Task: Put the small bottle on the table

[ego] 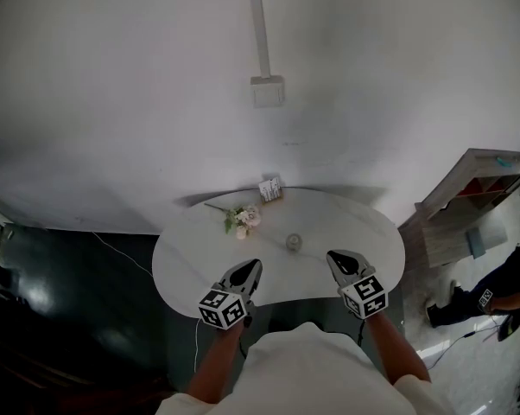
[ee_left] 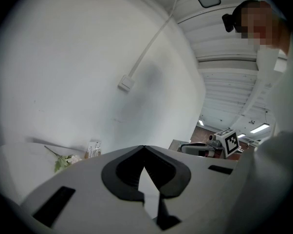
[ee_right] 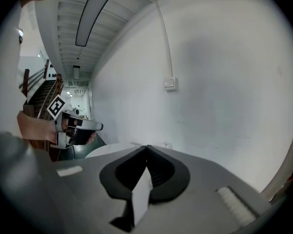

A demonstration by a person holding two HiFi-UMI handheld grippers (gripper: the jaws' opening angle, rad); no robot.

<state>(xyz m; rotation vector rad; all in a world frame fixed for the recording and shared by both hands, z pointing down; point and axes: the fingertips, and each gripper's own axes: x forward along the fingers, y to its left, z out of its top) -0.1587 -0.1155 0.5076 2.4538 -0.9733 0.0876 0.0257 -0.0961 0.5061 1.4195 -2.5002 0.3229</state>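
You hold both grippers side by side over the near edge of the round white table (ego: 191,262), and neither carries anything; the left gripper (ego: 252,267) has its jaws pressed together with nothing between them, the two dark pads meeting at a point in its own view; the right gripper (ego: 335,257) is the same, jaws together and empty; the small bottle (ego: 293,242), as far as I can judge from a small clear shape, stands upright on the tabletop a little beyond your grippers and between them, apart from both; it is too small in the head view to make out its cap or contents, and neither gripper view shows it; beyond it to the left lies a sprig of pale flowers (ego: 243,219), and near the table's far edge stands a small card box (ego: 271,188), both apart from the bottle; the wall behind is bare but for a switch box (ego: 268,91) on its conduit; a wooden shelf (ego: 472,201) stands off to your right, and part of another person (ego: 502,294) shows beside it; judging from how things lie, the placing looks done: the bottle rests on the table and no gripper touches it; what is left for you, if anything, is to draw your hands clear without brushing it, since it sits close ahead of the jaw tips; if some other bottle is meant, I cannot find it in these views.
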